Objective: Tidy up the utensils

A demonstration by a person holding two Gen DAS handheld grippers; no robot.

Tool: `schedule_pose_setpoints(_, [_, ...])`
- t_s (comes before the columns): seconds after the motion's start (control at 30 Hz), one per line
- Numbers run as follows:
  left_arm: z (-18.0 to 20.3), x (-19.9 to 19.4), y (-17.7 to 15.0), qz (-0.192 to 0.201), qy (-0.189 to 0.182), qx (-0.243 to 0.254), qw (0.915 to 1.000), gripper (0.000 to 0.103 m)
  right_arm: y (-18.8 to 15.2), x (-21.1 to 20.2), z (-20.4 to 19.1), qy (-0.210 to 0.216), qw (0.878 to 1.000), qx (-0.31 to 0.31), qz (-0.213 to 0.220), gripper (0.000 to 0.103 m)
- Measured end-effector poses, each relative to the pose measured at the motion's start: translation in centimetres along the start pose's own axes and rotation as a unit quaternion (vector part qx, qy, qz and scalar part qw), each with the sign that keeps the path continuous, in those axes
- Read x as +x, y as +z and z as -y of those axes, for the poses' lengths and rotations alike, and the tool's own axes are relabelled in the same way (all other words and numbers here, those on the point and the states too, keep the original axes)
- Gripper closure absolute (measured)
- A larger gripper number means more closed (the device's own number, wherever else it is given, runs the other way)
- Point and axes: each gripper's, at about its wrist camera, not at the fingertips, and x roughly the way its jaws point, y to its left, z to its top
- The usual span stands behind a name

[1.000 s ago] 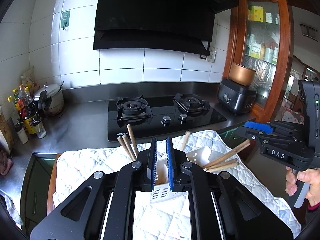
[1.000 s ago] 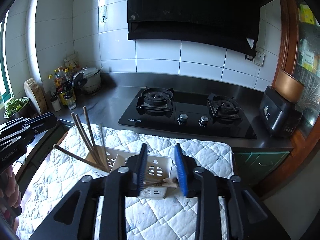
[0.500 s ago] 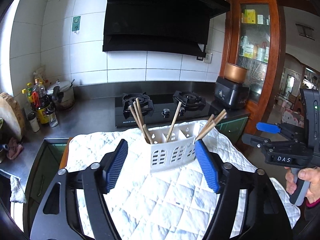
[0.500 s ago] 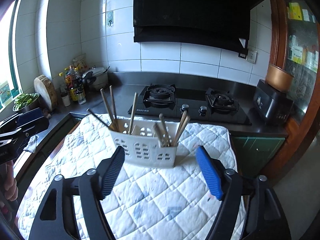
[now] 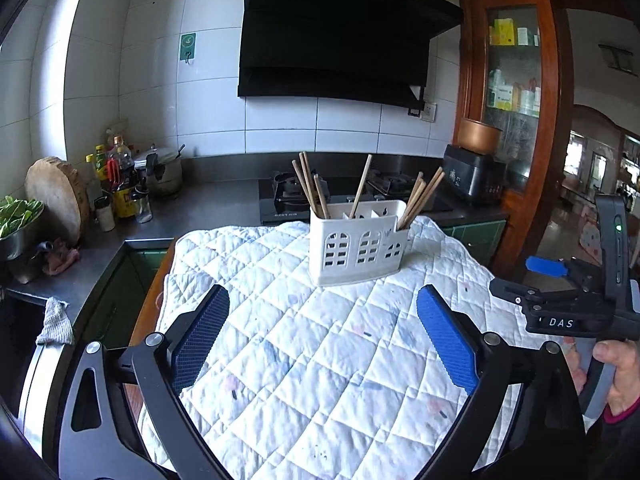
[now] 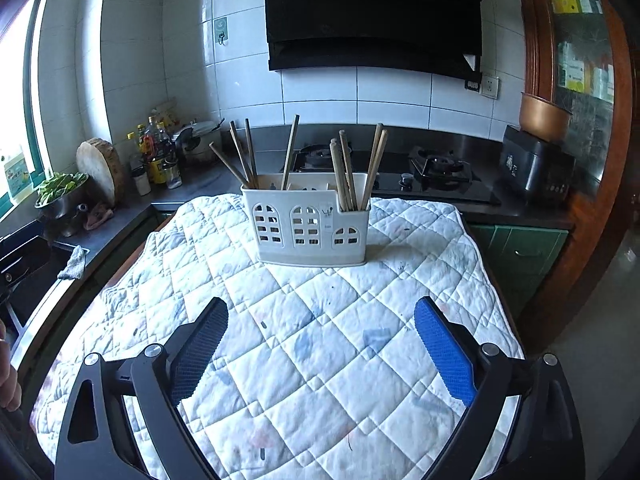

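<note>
I see a kitchen walled in white tile (image 6: 392,100). Landmark: the black range hood (image 5: 340,40). Directly below it, a black gas hob (image 6: 436,180) sits in a steel counter (image 5: 212,208). Right of the hood, a wooden glass-door cabinet (image 5: 516,80). Far left of it, a green-framed window (image 6: 24,80) gives bright daylight. Left of the hood, a wall hook (image 5: 187,46).

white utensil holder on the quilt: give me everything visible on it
The holder is a white, plastic-looking rectangular caddy, upright on the quilted cloth. Its front has arched window cutouts in a grid; the top edge steps lower at one end. Dividers split it into compartments. Wooden chopsticks stand in it, leaning in loose groups at both ends, with one alone in the middle. Nothing else touches it.
</note>
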Motion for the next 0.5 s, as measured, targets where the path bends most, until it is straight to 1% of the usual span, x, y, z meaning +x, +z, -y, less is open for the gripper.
schedule_pose_setpoints(0.07, [-0.2, -0.3, -1.4, -0.011, 0.004, -0.007, 0.9999, 0.009, -1.5, -0.6, -0.2, -0.005, 1.000, 0.003, 0.002, 0.011])
schedule_pose_setpoints(0.17, [-0.8, -0.9, -3.4, -0.023, -0.001, -0.024, 0.9994, 0.009, -3.7, -1.6, -0.6, -0.007, 1.000, 0.007, 0.002, 0.010])
schedule_pose_setpoints(0.3, [-1.3, -1.8, -5.5, -0.031, -0.002, -0.038, 0.9988, 0.009, -5.8, -3.1, -1.0, -0.020, 1.000, 0.008, 0.010, 0.009])
schedule_pose_setpoints(0.43, [-1.2, -2.4, -7.2, -0.038, 0.020, -0.028, 0.9987, 0.008, -7.2, -4.2, -1.3, -0.020, 1.000, 0.019, 0.013, 0.008])
schedule_pose_setpoints(0.5, [-1.2, -2.7, -7.9, -0.041, 0.019, -0.026, 0.9986, 0.008, -7.9, -4.6, -1.7, -0.023, 1.000, 0.016, 0.013, 0.008])
